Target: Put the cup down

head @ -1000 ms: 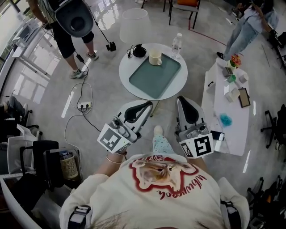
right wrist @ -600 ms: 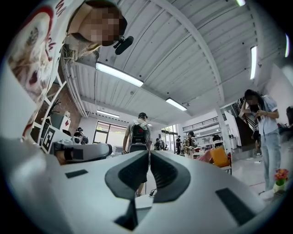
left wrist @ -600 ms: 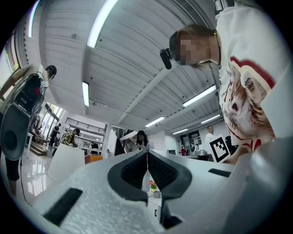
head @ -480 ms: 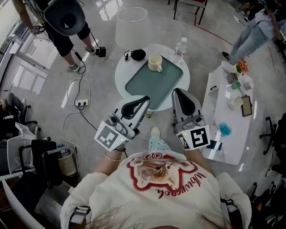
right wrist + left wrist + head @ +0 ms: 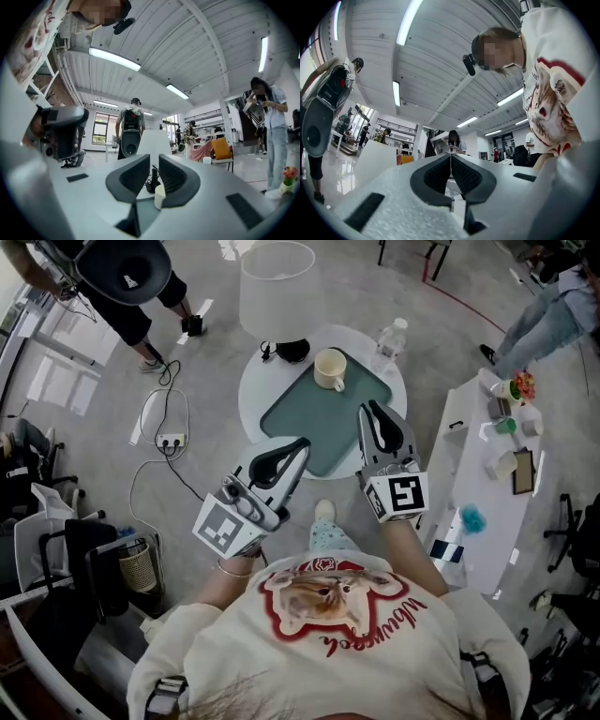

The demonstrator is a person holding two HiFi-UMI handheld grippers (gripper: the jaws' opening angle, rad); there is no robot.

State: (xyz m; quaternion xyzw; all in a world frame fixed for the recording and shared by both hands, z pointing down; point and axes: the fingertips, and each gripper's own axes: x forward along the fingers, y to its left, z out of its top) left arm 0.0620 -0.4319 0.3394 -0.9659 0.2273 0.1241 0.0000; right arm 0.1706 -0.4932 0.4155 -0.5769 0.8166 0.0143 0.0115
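A cream cup (image 5: pixel 330 368) stands upright at the far end of a green tray (image 5: pixel 309 418) on a round white table (image 5: pixel 255 381). No gripper holds it. My right gripper (image 5: pixel 369 407) hovers over the tray's near right edge and points at the cup. Its jaws are opening, a narrow gap shows, and nothing is between them. In the right gripper view the cup (image 5: pixel 159 197) shows just beyond the right gripper (image 5: pixel 154 159). My left gripper (image 5: pixel 302 442) hangs at the table's near edge. In its own view the left gripper (image 5: pixel 450 155) is shut and empty.
A water bottle (image 5: pixel 388 341) stands right of the tray. A white lampshade (image 5: pixel 275 287) and a black lamp base (image 5: pixel 292 351) are behind it. A long white table (image 5: pixel 487 474) with small items lies to the right. A power strip and cables (image 5: pixel 171 440) lie on the floor at left.
Both grippers have moved forward toward the round table. The right one has gone from short of the table to over the tray's near edge. The cup has stayed in place.
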